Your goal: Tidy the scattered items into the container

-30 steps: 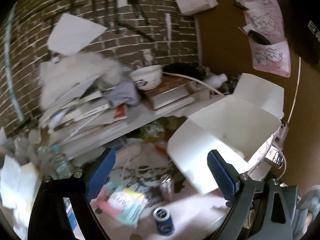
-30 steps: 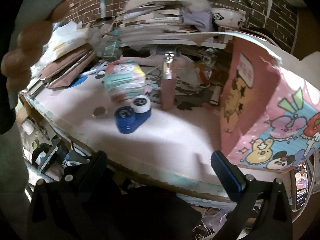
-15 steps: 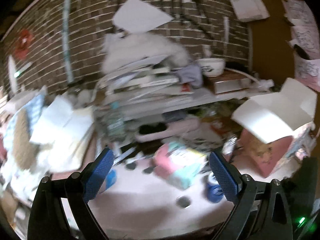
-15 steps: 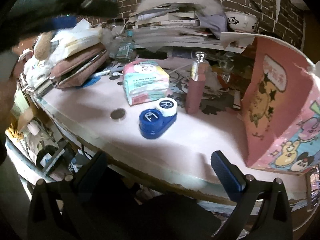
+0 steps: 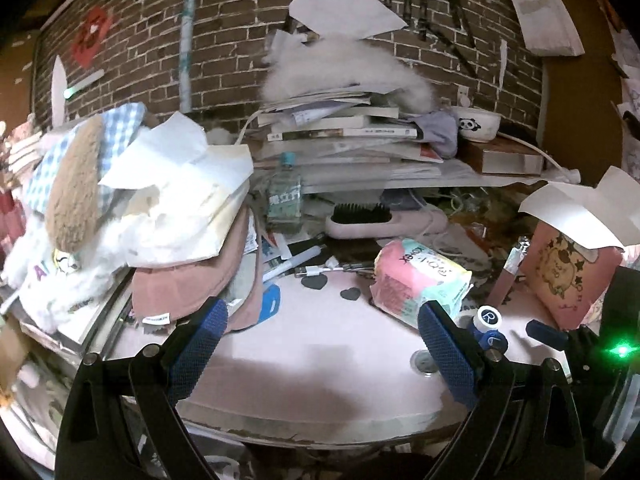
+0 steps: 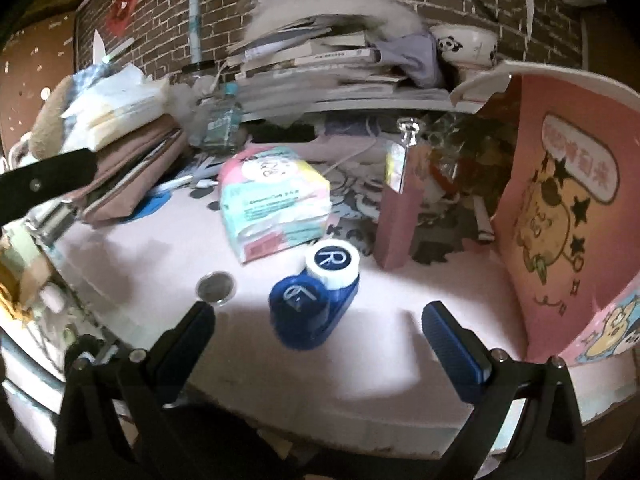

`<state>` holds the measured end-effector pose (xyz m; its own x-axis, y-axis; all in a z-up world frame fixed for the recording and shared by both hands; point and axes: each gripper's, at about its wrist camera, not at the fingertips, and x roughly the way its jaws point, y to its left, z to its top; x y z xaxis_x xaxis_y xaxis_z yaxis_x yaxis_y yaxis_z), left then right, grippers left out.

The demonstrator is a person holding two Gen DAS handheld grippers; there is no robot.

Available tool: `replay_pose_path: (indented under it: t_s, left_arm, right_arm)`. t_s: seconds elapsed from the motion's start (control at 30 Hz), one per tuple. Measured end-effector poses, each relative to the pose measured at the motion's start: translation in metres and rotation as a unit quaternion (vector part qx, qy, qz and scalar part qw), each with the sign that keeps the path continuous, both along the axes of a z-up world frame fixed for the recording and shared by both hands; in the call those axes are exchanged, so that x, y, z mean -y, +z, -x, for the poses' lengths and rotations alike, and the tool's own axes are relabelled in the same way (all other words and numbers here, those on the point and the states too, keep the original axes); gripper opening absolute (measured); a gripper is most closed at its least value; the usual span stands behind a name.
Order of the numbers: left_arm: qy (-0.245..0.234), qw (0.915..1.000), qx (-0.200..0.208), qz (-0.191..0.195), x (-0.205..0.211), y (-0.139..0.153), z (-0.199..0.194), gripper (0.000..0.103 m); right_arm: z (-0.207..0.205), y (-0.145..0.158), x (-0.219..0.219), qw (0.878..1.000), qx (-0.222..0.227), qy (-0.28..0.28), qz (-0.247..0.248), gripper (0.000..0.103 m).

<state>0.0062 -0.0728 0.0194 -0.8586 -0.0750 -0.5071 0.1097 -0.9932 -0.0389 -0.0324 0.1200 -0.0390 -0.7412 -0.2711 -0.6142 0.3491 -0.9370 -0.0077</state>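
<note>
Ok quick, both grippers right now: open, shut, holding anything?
Left gripper: open, empty, over the bare pink tabletop.
Right gripper: open, empty, the blue contact lens case lies just ahead between its fingers, untouched.

You are working in a dim room: the brick wall [image 5: 224, 52] and frame corners fall to black vignette. A hard pool of light whitens the bench [image 6: 384, 332] in your right wrist view, washing out its pink, and the contact lens case [image 6: 316, 300] there is smeared by motion blur. In your left wrist view a soft dark shadow lies across the bench [image 5: 320, 372], and a green lamp [image 5: 620, 350] flares at the right edge. Fisheye bending curves the wall and shelf lines.
</note>
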Motion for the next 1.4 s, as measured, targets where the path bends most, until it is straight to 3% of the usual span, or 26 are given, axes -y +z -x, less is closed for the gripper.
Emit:
replay_pose_path:
  t_s: [0.17, 0.5, 0.63, 0.73, 0.8, 0.97, 1.4]
  left_arm:
    - [-0.006, 1.0, -0.002, -0.006, 0.003, -0.002, 0.004, 0.096]
    - [-0.012, 0.9998, -0.003, -0.017, 0.004, -0.004, 0.005, 0.095]
    - [-0.011, 0.9998, -0.003, -0.017, 0.004, -0.004, 0.004, 0.096]
    - [-0.008, 0.9998, -0.004, -0.02, 0.006, -0.004, 0.003, 0.096]
    - [-0.008, 0.9997, -0.005, -0.024, 0.008, -0.004, 0.002, 0.096]
    - [-0.018, 0.9995, 0.004, -0.027, 0.003, -0.009, 0.004, 0.096]
    - [-0.03, 0.9986, 0.03, -0.032, -0.008, -0.026, 0.012, 0.096]
  right_arm:
    - [0.008, -0.009, -0.001, 1.0, 0.019, -0.008, 0.006, 0.103]
    - [0.012, -0.009, -0.008, 1.0, 0.015, -0.003, 0.019, 0.103]
    - [0.013, -0.012, -0.002, 1.0, 0.0, -0.02, -0.002, 0.102]
    - [0.01, -0.011, 0.0, 1.0, -0.011, -0.011, -0.001, 0.082]
    - [0.009, -0.01, 0.002, 1.0, -0.015, -0.001, 0.0, 0.062]
    - [0.009, -0.008, -0.001, 1.0, -0.017, -0.001, 0.006, 0.038]
    - [0.004, -0.009, -0.01, 0.999, -0.031, 0.004, -0.004, 0.03]
